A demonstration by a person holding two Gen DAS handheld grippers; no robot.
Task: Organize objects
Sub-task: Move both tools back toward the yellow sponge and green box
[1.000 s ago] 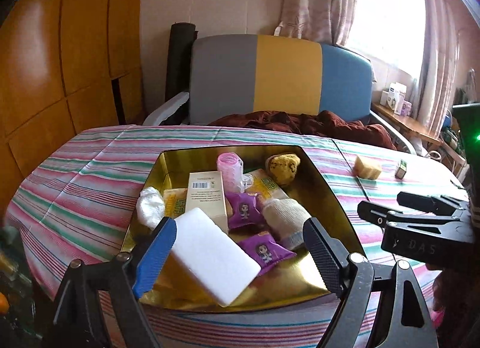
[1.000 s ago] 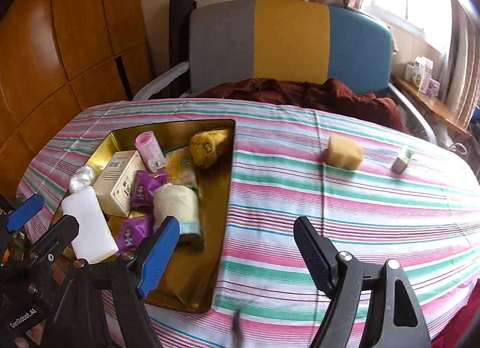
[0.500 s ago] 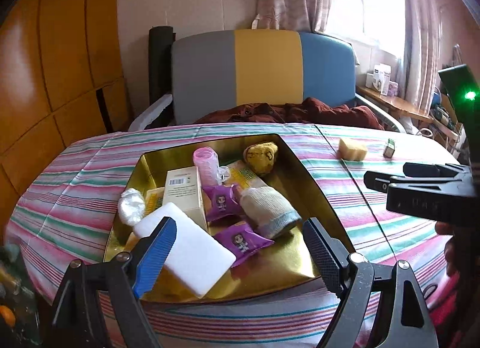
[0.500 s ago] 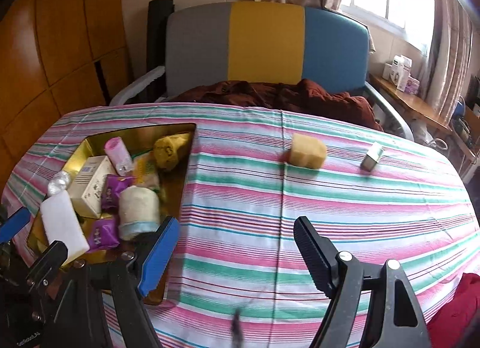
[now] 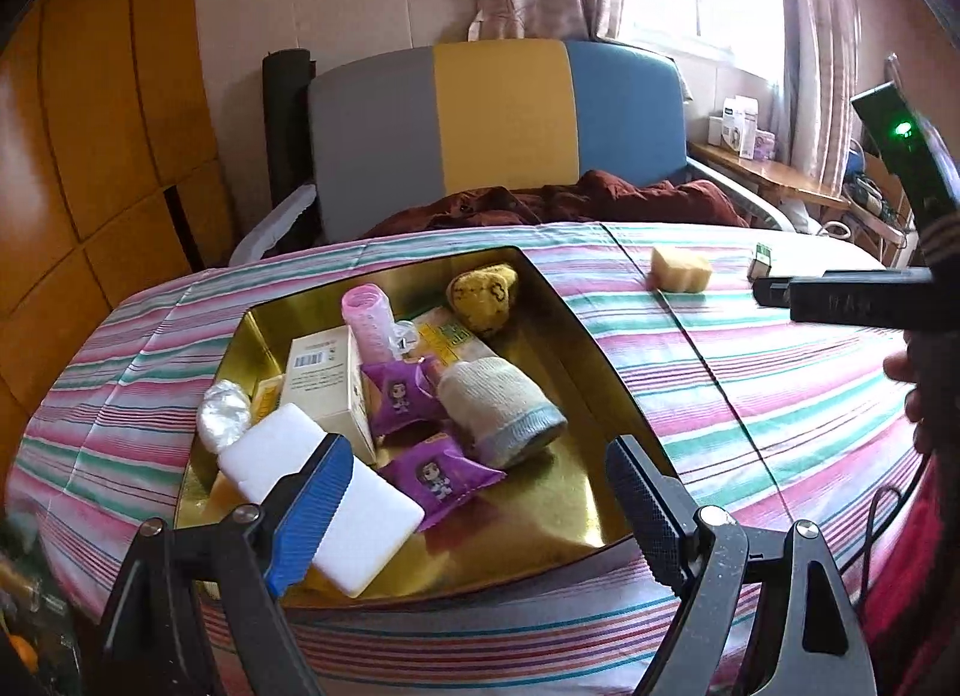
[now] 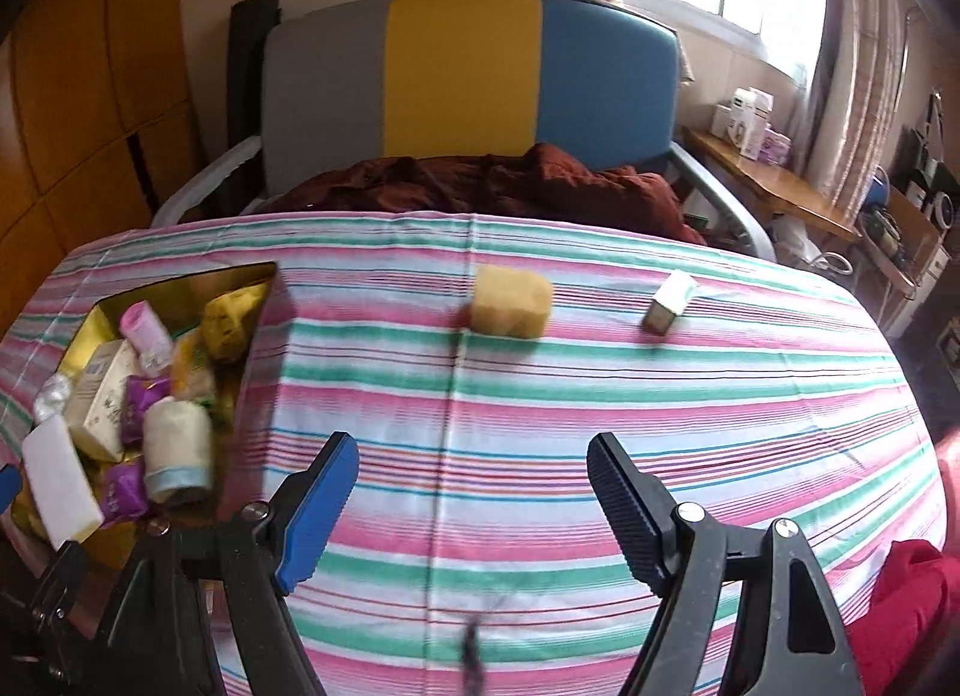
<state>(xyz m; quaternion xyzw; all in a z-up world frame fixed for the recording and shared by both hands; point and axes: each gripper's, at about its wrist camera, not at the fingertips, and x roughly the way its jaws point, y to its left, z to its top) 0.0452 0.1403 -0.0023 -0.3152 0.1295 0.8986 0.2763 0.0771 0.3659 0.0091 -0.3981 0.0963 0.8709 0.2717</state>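
Observation:
A gold tray (image 5: 588,336) (image 6: 78,336) on the striped tablecloth holds a white sponge block (image 5: 360,522), a cream box (image 5: 321,378), a pink roller (image 5: 367,319), two purple packets (image 5: 438,474), a rolled sock (image 5: 501,411) and a yellow plush (image 5: 483,291). A yellow sponge (image 6: 510,300) (image 5: 681,269) and a small box (image 6: 667,309) (image 5: 761,261) lie loose on the cloth. My left gripper (image 5: 474,510) is open and empty over the tray's near edge. My right gripper (image 6: 471,510) is open and empty above the cloth, nearer than the sponge.
A grey, yellow and blue chair (image 6: 468,78) with a dark red cloth (image 6: 480,180) stands behind the table. A wooden shelf with boxes (image 6: 750,126) is at the right by the window. Wooden panels (image 5: 90,126) are at the left.
Both grippers have drawn back from the table and stay open. The right gripper has swung right, so the tray has slid left and the yellow sponge sits ahead of it.

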